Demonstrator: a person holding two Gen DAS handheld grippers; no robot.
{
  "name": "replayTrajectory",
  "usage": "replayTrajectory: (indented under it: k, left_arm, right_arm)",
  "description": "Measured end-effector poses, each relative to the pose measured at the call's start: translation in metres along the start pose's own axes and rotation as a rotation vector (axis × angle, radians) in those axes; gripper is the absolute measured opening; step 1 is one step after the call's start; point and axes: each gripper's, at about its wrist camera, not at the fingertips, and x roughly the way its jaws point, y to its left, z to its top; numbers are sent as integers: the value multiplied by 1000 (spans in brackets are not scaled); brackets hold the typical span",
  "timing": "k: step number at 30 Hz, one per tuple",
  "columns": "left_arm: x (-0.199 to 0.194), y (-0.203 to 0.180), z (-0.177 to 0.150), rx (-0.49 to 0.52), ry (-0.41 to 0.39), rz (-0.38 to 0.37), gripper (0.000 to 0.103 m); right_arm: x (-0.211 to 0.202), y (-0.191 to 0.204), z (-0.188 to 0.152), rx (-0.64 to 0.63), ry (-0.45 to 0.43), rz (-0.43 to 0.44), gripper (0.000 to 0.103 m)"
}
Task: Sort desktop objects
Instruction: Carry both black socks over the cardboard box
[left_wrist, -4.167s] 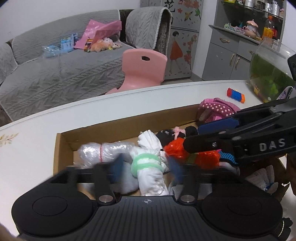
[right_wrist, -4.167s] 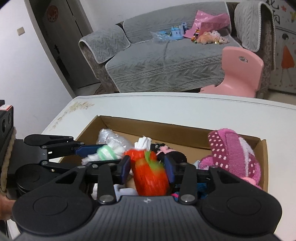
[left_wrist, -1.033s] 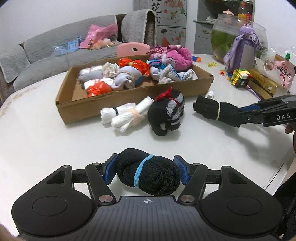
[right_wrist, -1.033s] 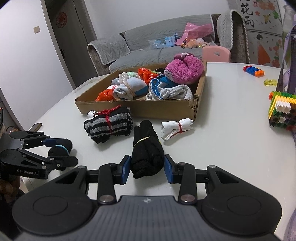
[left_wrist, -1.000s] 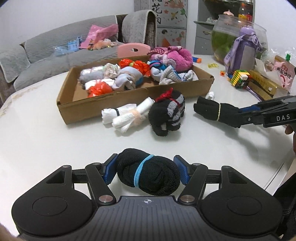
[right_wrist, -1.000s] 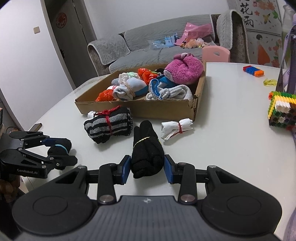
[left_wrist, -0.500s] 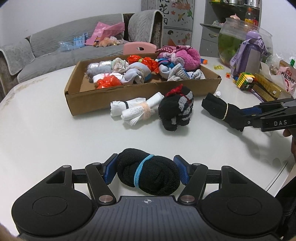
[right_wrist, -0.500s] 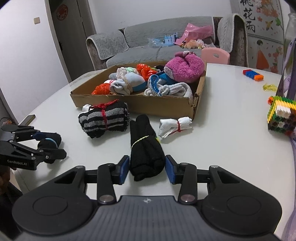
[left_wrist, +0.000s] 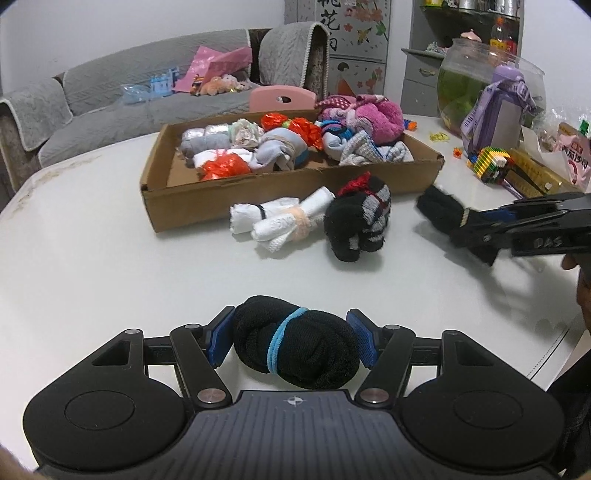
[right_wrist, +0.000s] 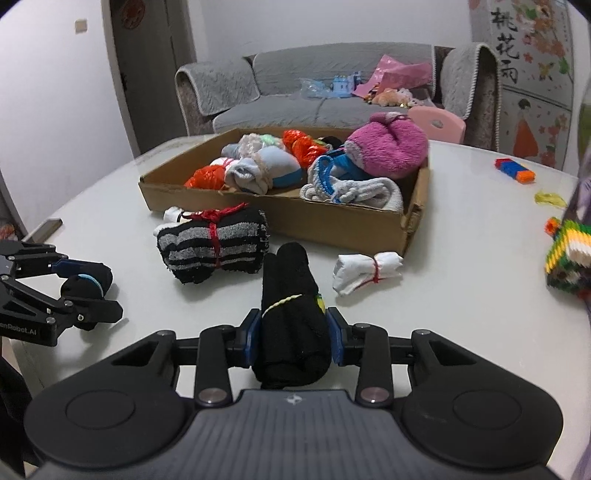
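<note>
My left gripper (left_wrist: 291, 341) is shut on a black sock roll with a blue band (left_wrist: 295, 347), low over the white table (left_wrist: 92, 258); it also shows in the right wrist view (right_wrist: 83, 282). My right gripper (right_wrist: 293, 332) is shut on a long black sock bundle with a yellow band (right_wrist: 290, 314), also seen in the left wrist view (left_wrist: 441, 214). A cardboard box (left_wrist: 207, 201) of rolled socks stands behind. A black-and-grey striped roll (right_wrist: 214, 249), white rolls (left_wrist: 280, 221) and a small white roll with a red band (right_wrist: 365, 271) lie in front of the box.
A colourful block cube (left_wrist: 493, 168), a purple bottle (left_wrist: 500, 110), a fish bowl (left_wrist: 469, 85) and snack packets (left_wrist: 572, 158) crowd the table's right side. An orange-blue toy (right_wrist: 515, 170) lies far right. A pink chair (left_wrist: 282, 98) and grey sofa (left_wrist: 147, 96) stand beyond.
Both grippers have moved a little closer to the box, still holding their black sock bundles. The right gripper's bundle now lies nearer the striped roll.
</note>
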Motion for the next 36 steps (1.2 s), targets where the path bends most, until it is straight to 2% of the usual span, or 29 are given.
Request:
replayTrajectory:
  k: [6,11,18,27,31,36]
  left_arm:
    - [-20,16,16,-13,-32,32,70]
    - [-34,34,46,3,-70,77,70]
    - [-44,58,100,-2,-130,102,70]
    - [-11,73,164,-33,-122,59,70]
    - [13,74,187,0,-103,71,70]
    - [42,76,205,20,-84,69,70]
  right_arm:
    - [-28,-25,12,121,-67,50,33]
    - [-49,-50,35,206,-129,61,33]
    - [-54,-60,82,183,-178,47,33]
    - [-26,-60,138,186,-178,112,34]
    - [-4,-56,162,174,-158,119,34]
    - [19,-56,172,165,-120,128,34]
